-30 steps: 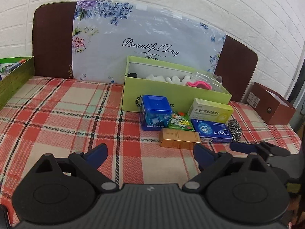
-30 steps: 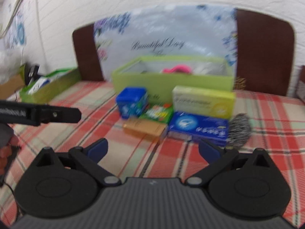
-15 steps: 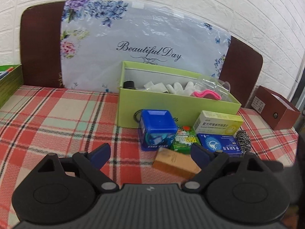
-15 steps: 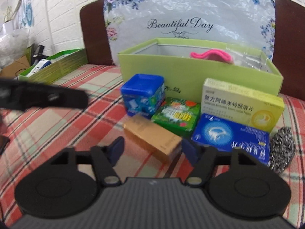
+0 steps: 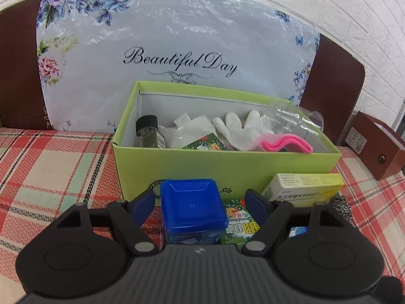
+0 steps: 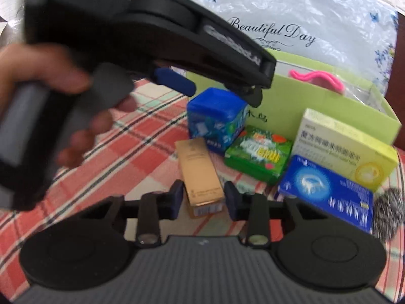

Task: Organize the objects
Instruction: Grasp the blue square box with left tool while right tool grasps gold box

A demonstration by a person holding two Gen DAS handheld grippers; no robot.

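Your left tongs (image 5: 198, 204) closing astride blue tub (image 5: 193, 209), untouched | right tongs (image 6: 203, 198) closing around gold box (image 6: 200, 174), contact unclear | green box (image 5: 227, 157) hides tub's rear

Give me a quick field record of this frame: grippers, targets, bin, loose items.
left gripper: closing, fingers either side of blue square tub, not yet pressing
right gripper: closing around gold box, small gaps at the fingers
bin: green box, open, holds white gloves, pink hook, dark-capped bottle
loose on plaid cloth: green packet, yellow medicine box, blue medicine box, steel scourer
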